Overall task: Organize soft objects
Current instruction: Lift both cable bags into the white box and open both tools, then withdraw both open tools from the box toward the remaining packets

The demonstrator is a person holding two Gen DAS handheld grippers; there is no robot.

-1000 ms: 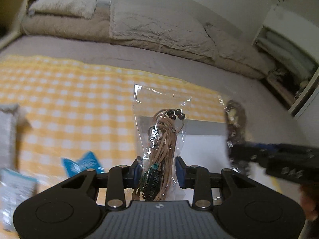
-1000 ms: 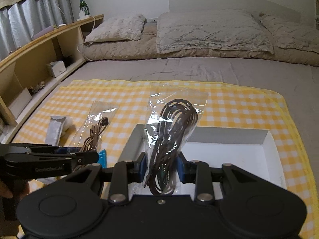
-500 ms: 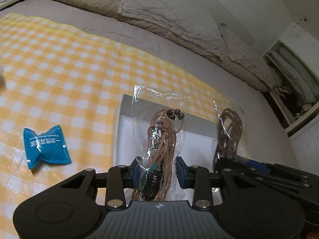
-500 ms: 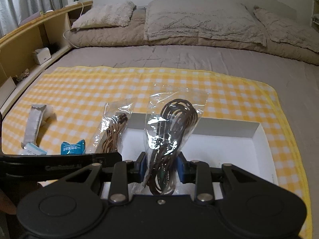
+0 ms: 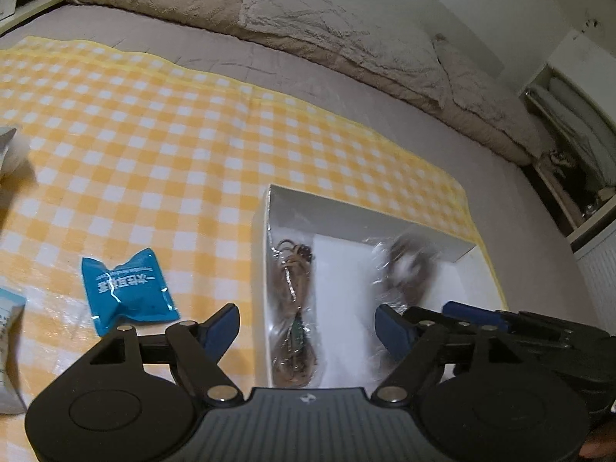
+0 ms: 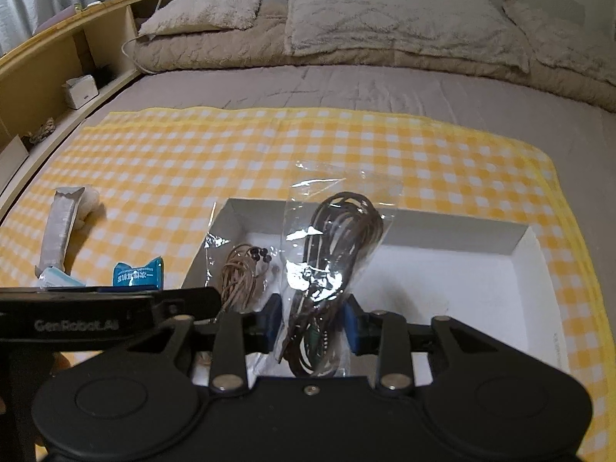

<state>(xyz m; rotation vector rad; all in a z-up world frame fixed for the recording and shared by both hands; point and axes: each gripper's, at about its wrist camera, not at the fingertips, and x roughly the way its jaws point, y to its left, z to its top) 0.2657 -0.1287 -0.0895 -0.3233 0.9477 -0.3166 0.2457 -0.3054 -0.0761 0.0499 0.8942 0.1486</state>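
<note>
Presently, right tongs opening; dark cord bag stands upright between the pads, long axis pointing away, hanging over white box. Pads look barely off it; contact uncertain. Left tongs opening, nothing between; tan cord bag lies lengthwise inside box, left wall. Blue packet on checked cloth, nearer left tongs.
</note>
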